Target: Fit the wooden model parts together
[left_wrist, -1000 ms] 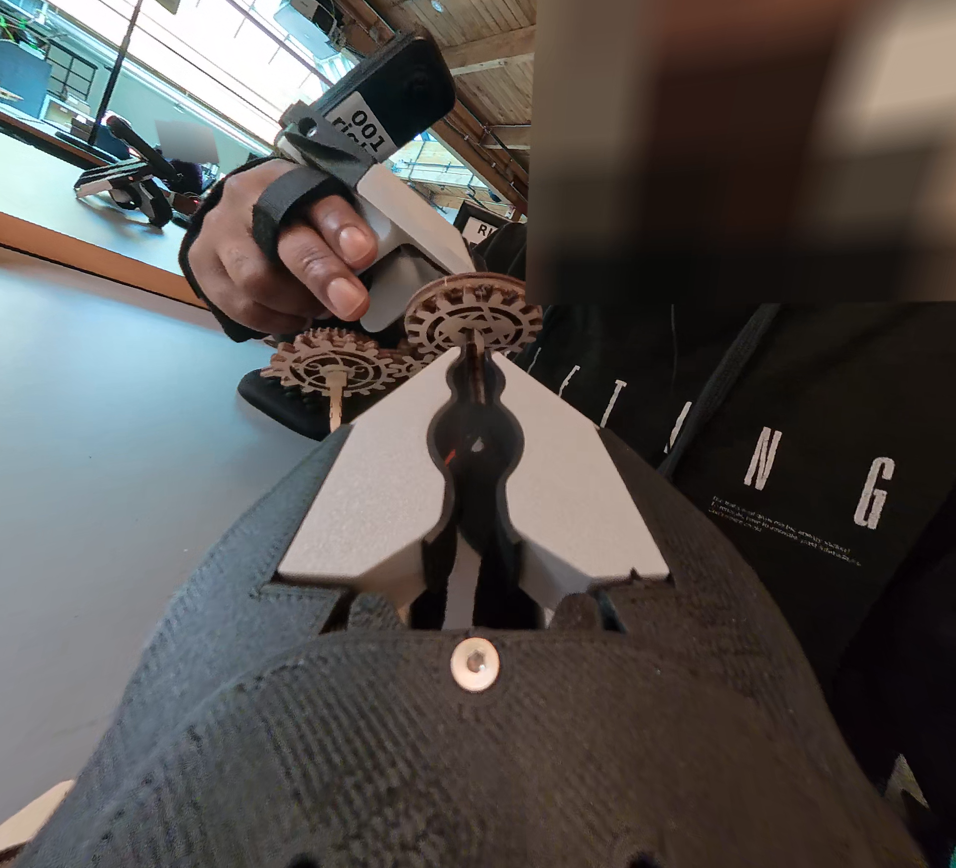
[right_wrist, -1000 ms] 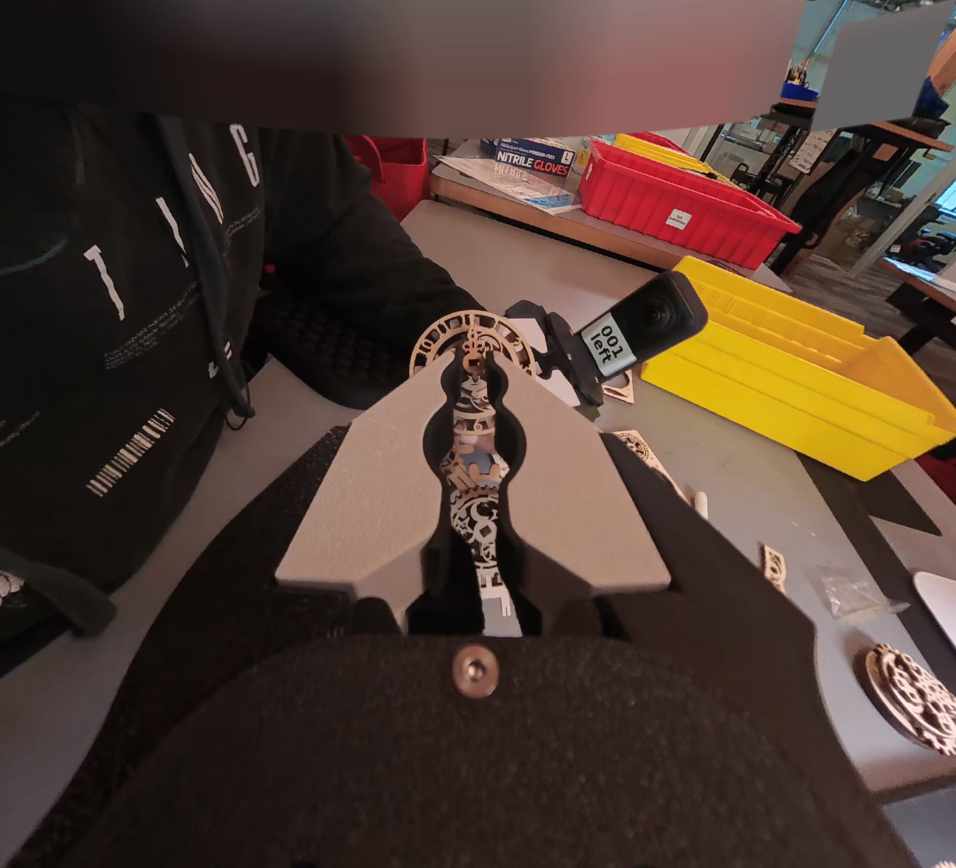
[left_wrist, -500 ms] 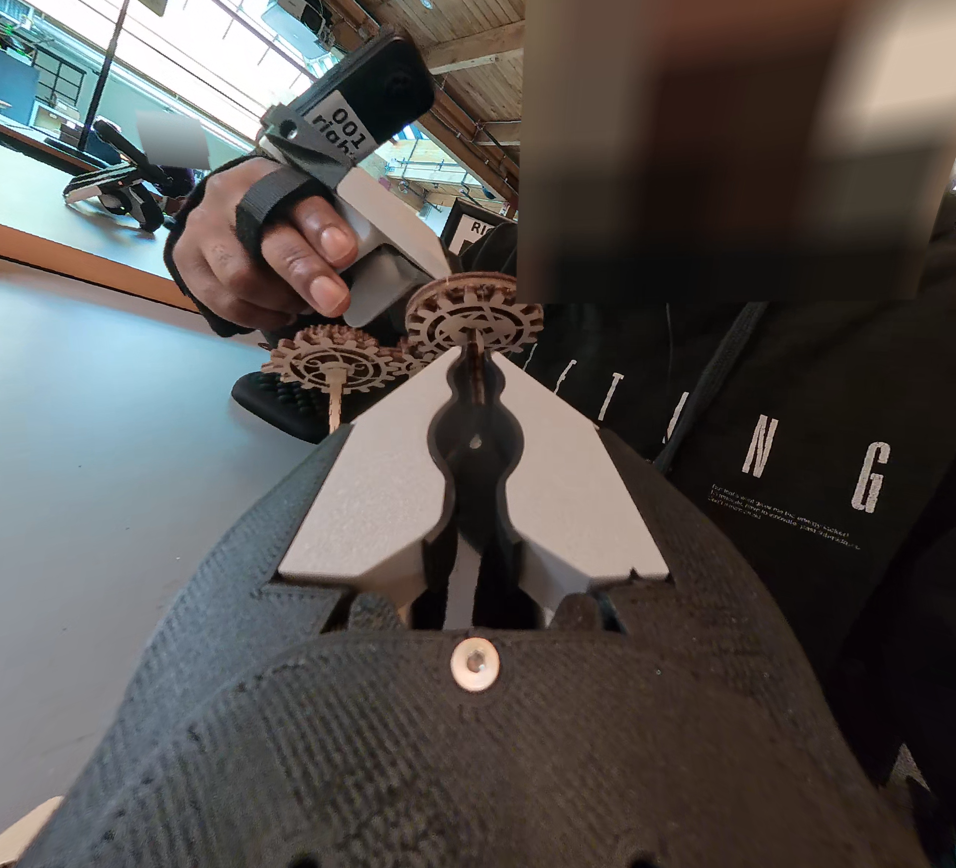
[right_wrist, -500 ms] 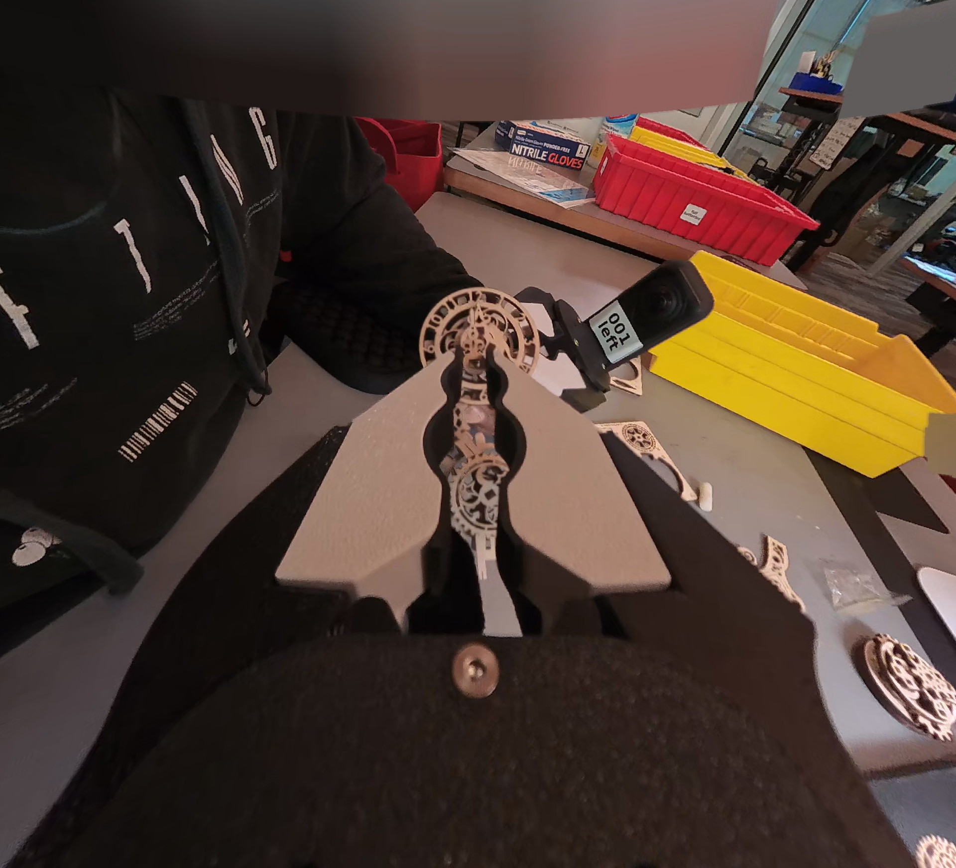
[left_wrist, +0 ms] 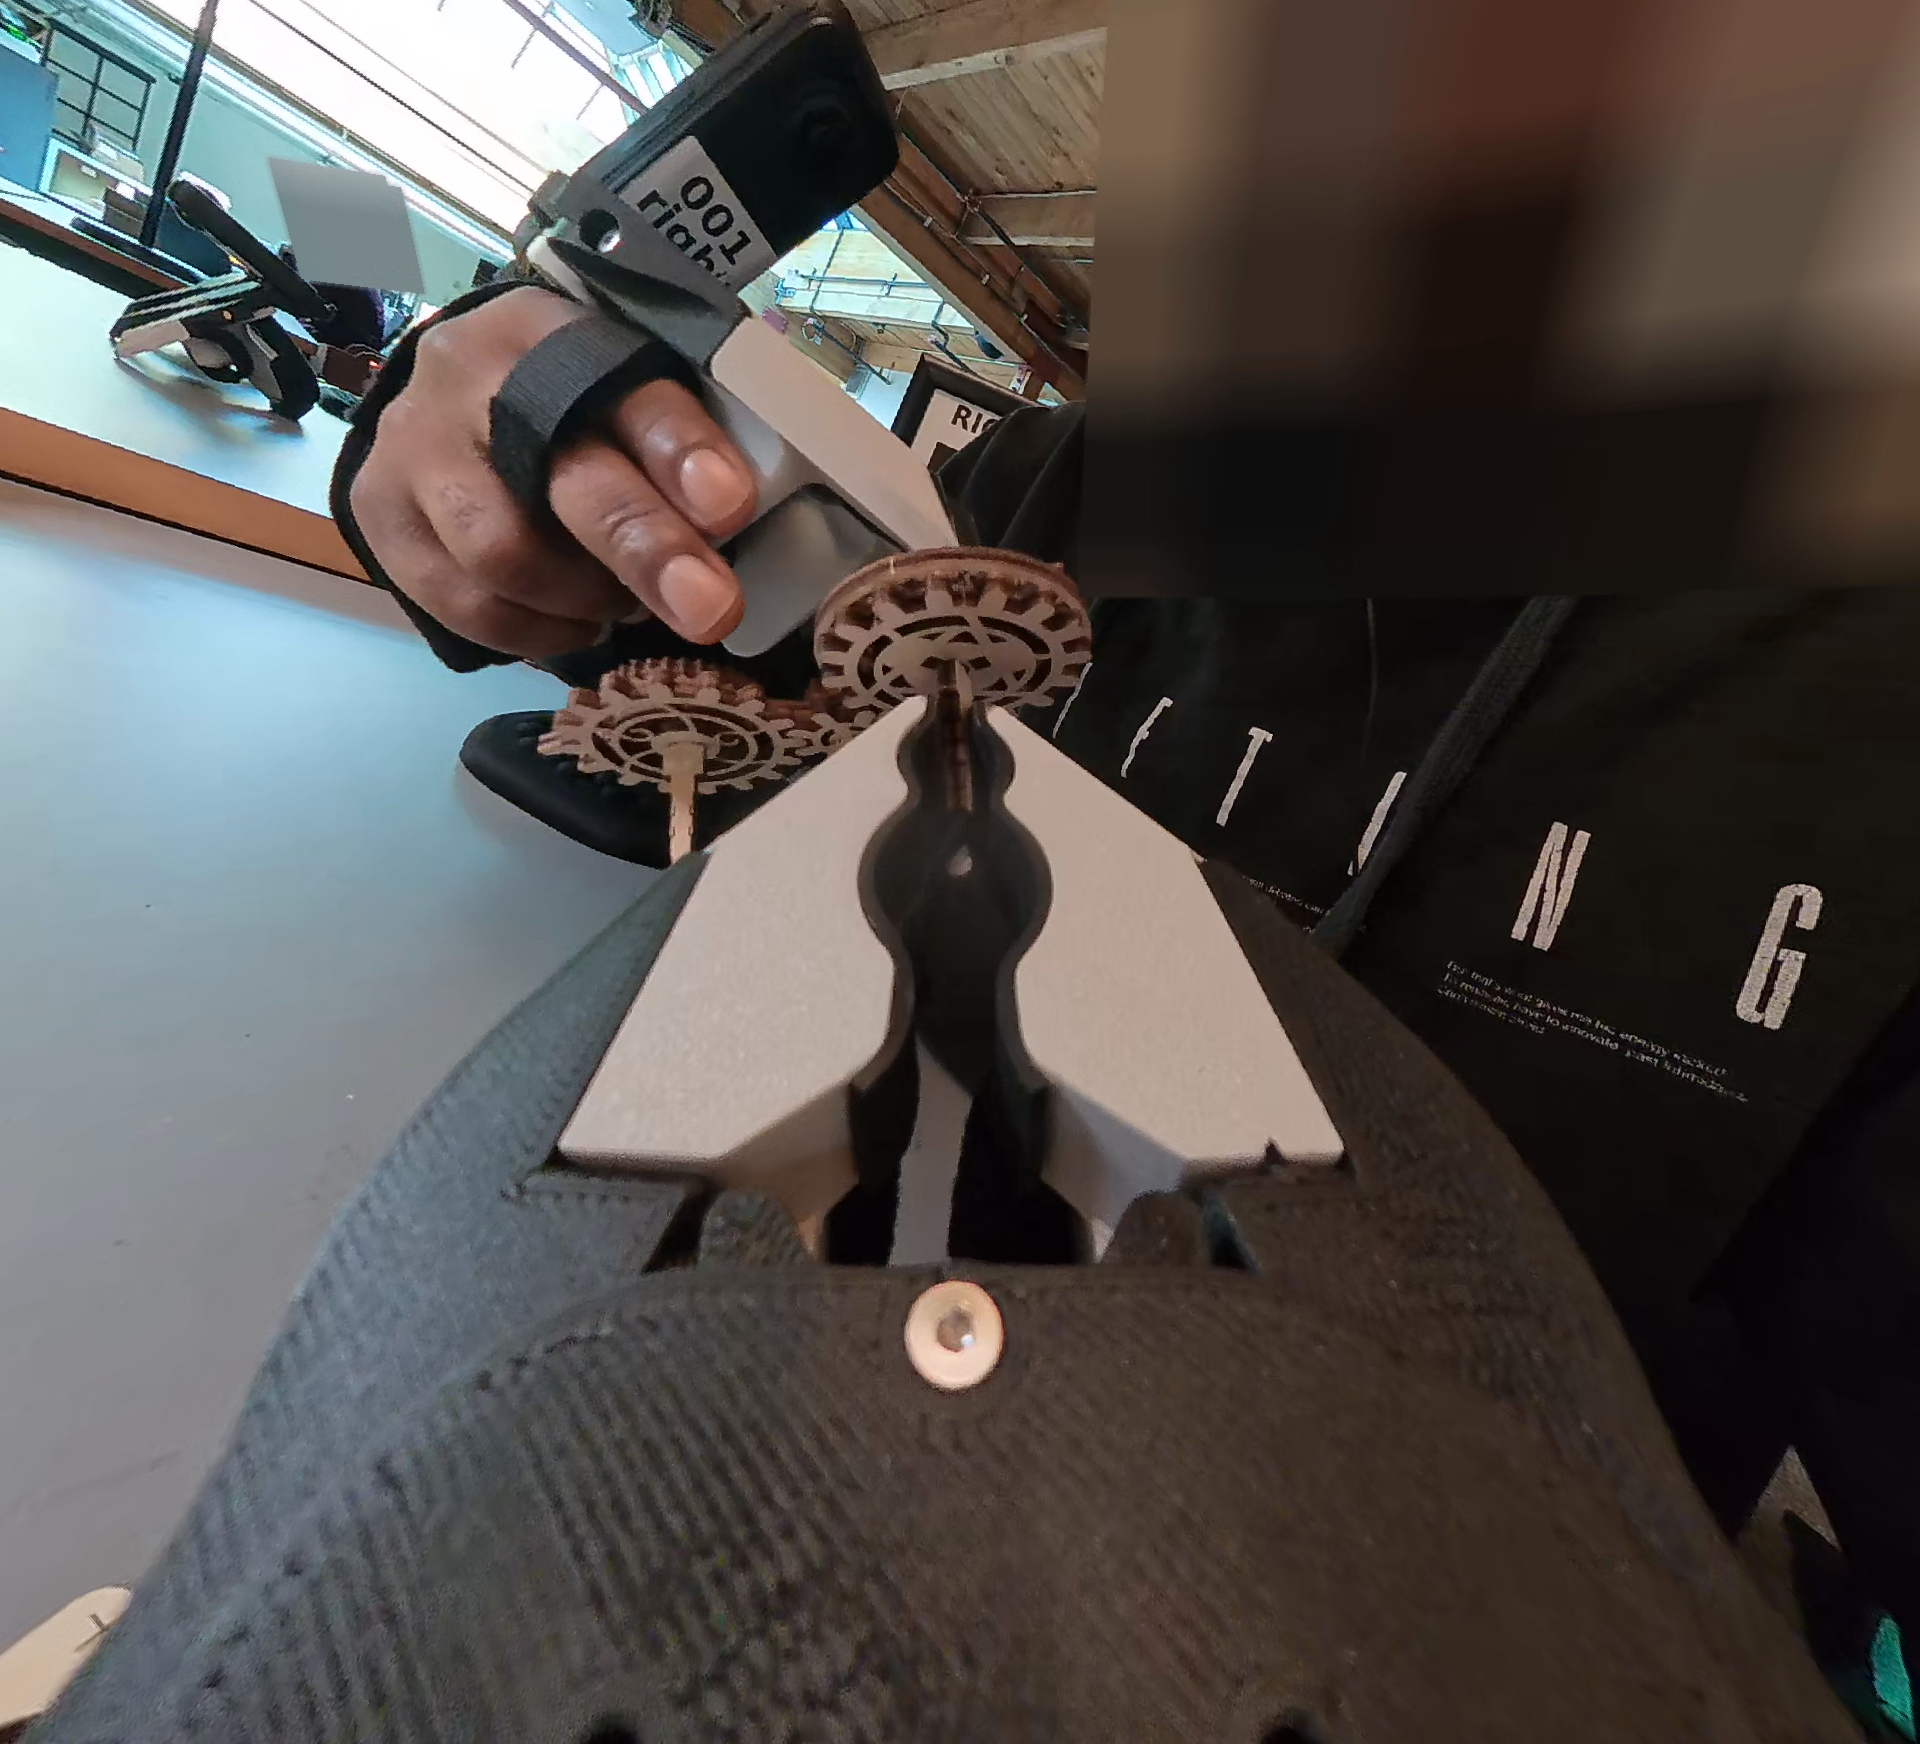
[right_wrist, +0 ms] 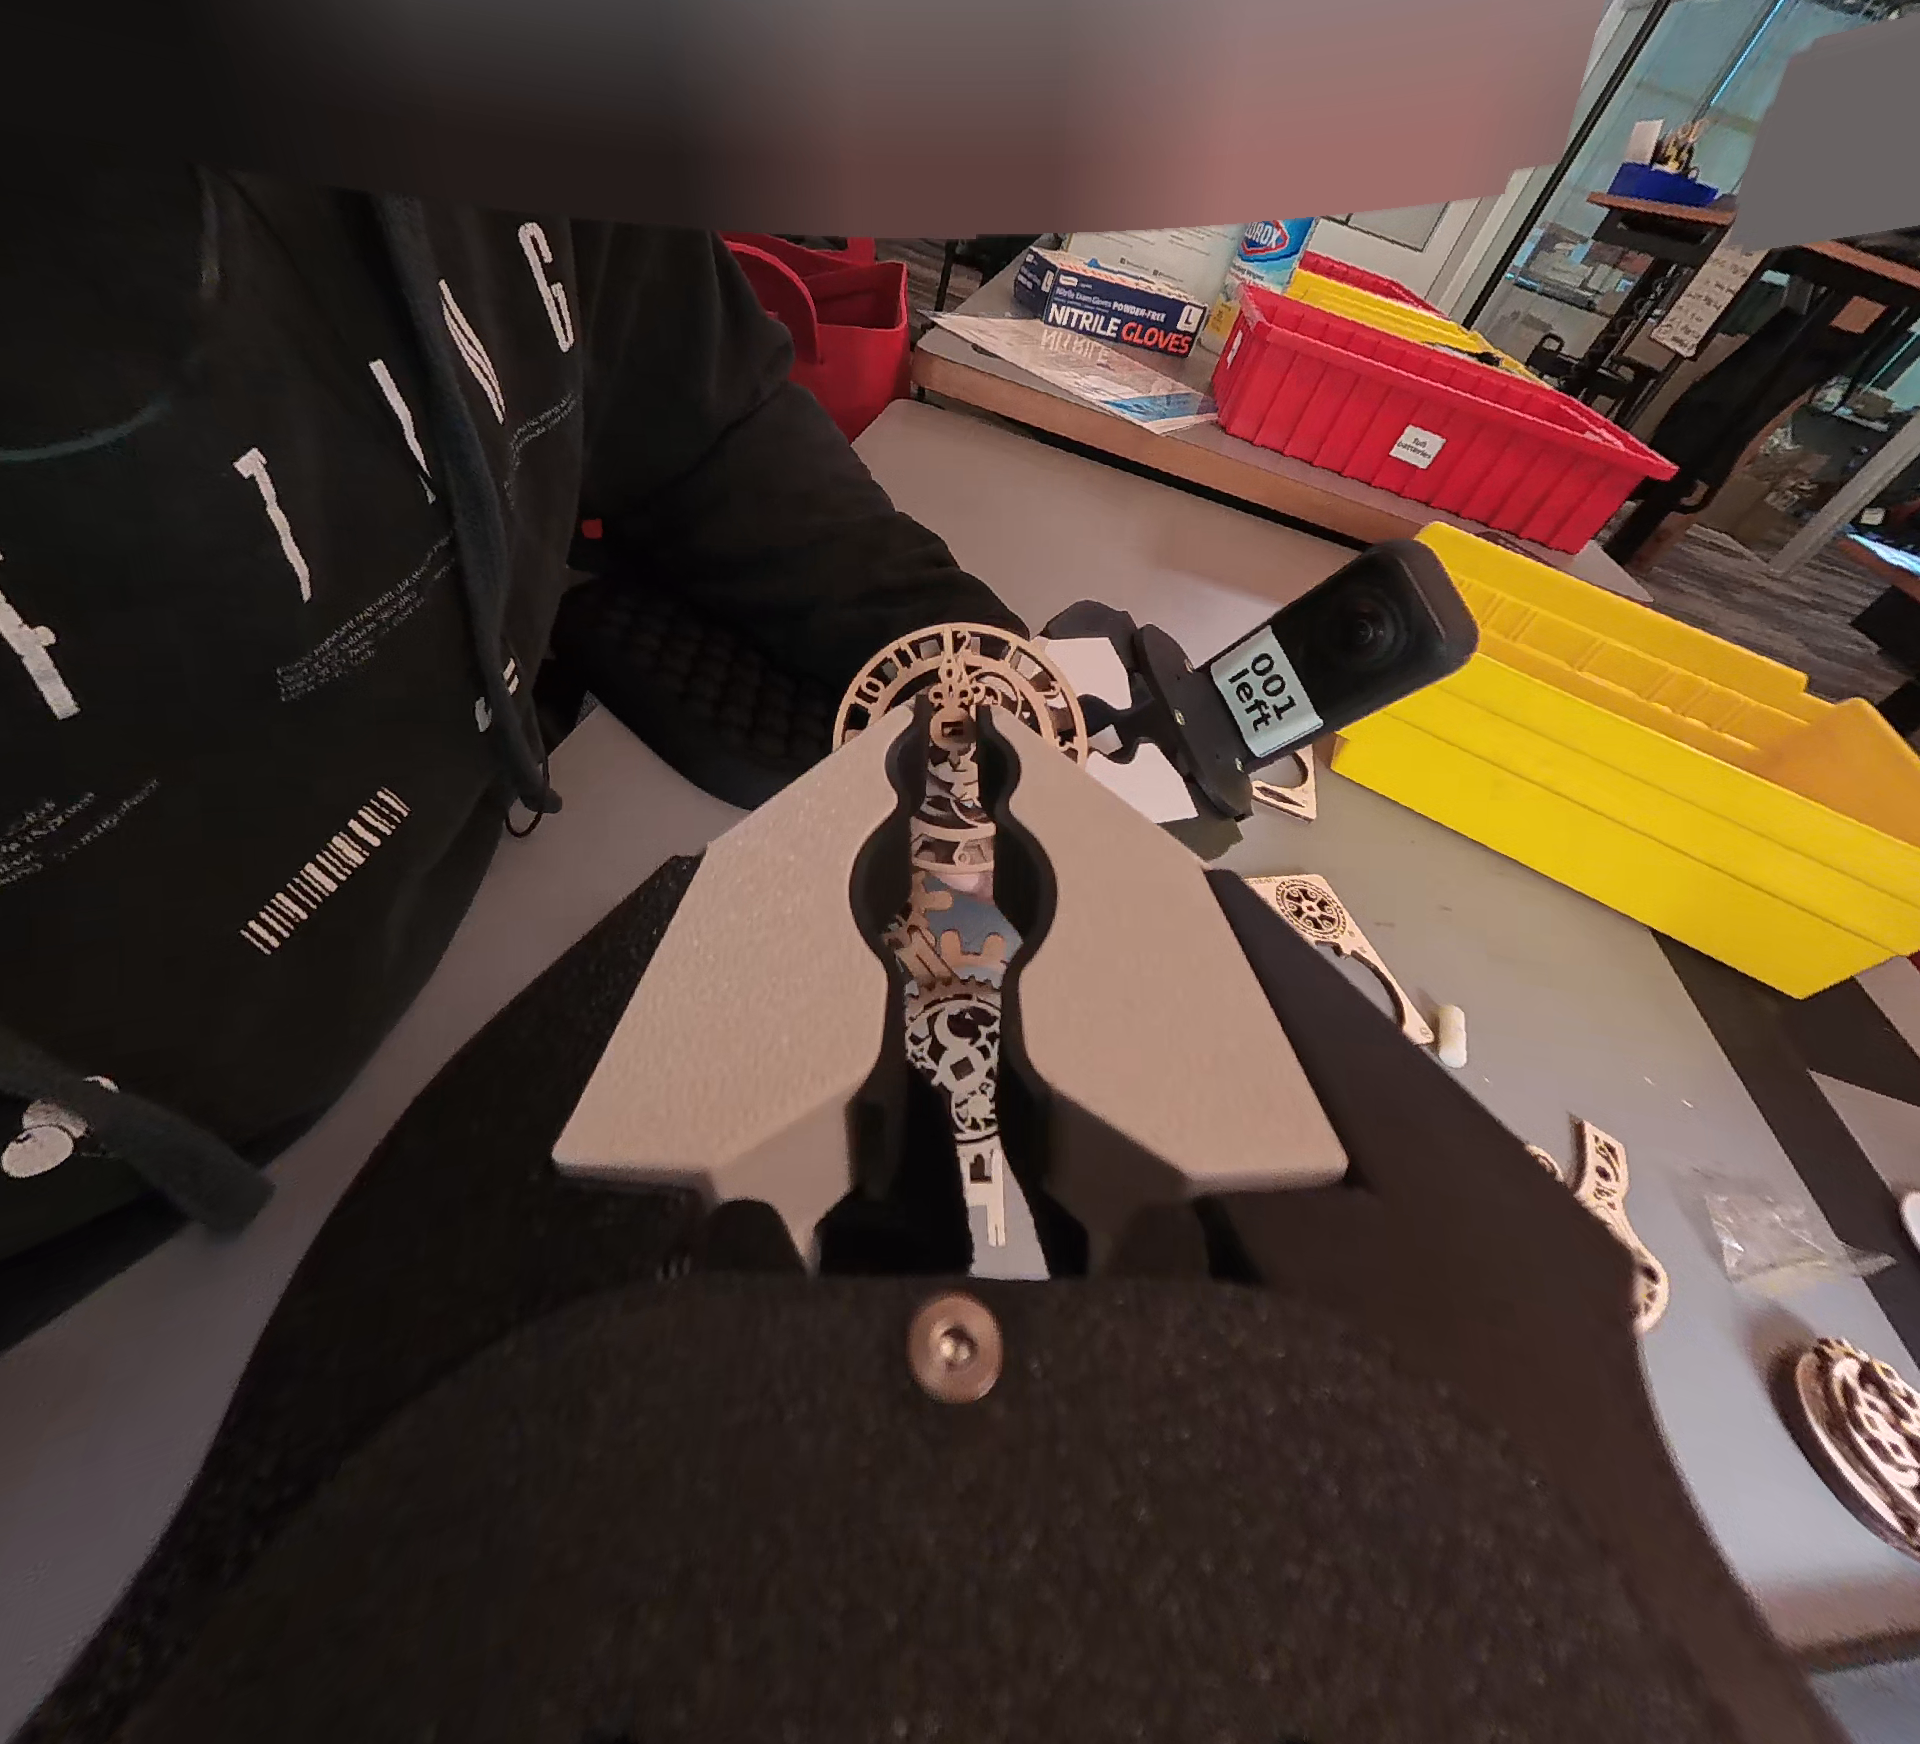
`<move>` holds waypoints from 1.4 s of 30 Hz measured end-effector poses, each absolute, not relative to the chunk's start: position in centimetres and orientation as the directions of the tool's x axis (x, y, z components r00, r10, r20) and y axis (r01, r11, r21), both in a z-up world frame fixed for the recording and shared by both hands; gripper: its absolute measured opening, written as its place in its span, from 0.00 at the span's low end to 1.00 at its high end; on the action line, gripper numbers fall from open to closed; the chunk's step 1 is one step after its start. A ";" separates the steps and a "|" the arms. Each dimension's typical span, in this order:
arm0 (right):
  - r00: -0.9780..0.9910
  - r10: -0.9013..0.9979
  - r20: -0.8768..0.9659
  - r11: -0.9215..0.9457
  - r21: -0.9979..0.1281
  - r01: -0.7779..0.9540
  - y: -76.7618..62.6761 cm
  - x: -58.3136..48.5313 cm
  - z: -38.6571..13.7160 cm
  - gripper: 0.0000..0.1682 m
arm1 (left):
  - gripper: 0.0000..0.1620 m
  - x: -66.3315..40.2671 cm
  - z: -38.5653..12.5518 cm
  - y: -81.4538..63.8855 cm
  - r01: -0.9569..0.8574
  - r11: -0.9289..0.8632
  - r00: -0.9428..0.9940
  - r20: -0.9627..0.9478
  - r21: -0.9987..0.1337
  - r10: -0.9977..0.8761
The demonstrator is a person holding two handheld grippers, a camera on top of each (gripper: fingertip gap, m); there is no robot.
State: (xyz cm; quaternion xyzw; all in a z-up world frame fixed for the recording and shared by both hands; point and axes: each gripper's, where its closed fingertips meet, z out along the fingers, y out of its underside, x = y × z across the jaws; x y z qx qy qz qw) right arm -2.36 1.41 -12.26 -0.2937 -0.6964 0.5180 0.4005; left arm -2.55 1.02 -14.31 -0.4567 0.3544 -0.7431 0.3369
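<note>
A wooden gear model is held up between both grippers. In the left wrist view its large gear (left_wrist: 951, 645) stands just past my left gripper (left_wrist: 951, 738), which is shut on an edge-on wooden plate of the model. A smaller gear (left_wrist: 675, 738) on a stick sits to its left. My right gripper (left_wrist: 831, 541), in a hand, reaches the model from behind. In the right wrist view my right gripper (right_wrist: 951, 738) is shut on the model's cut-out plate (right_wrist: 951, 1019), with the clock dial (right_wrist: 956, 692) at its tip.
Loose wooden parts (right_wrist: 1330, 925) (right_wrist: 1610, 1206) and a round gear piece (right_wrist: 1870, 1455) lie on the grey table (right_wrist: 1507, 1050) to the right. A yellow bin (right_wrist: 1662, 811) stands behind them, a red bin (right_wrist: 1434, 427) farther back. The person's dark sweatshirt (right_wrist: 312, 655) is close on the left. My left and right fingertips are right by each other. The round gear piece (right_wrist: 1870, 1455) is about 35 cm from both grippers' fingertips.
Both grippers stay shut on the model. The right gripper and its hand have shifted and tilted slightly; the gears keep their place in front of the left gripper.
</note>
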 end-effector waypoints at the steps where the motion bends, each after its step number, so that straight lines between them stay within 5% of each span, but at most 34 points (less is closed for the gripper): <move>1: -0.505 0.824 0.257 0.295 -0.956 -0.006 1.4 -2.4 -12.2 0.04 | 0.02 -2.6 -14.3 1.0 0.177 -0.522 -0.357 0.440 -0.834 -0.824; 42: -0.510 0.811 0.286 0.320 -0.947 -0.022 0.9 -2.3 -12.1 0.04 | 0.01 -2.3 -14.3 0.3 0.150 -0.535 -0.404 0.443 -0.831 -0.800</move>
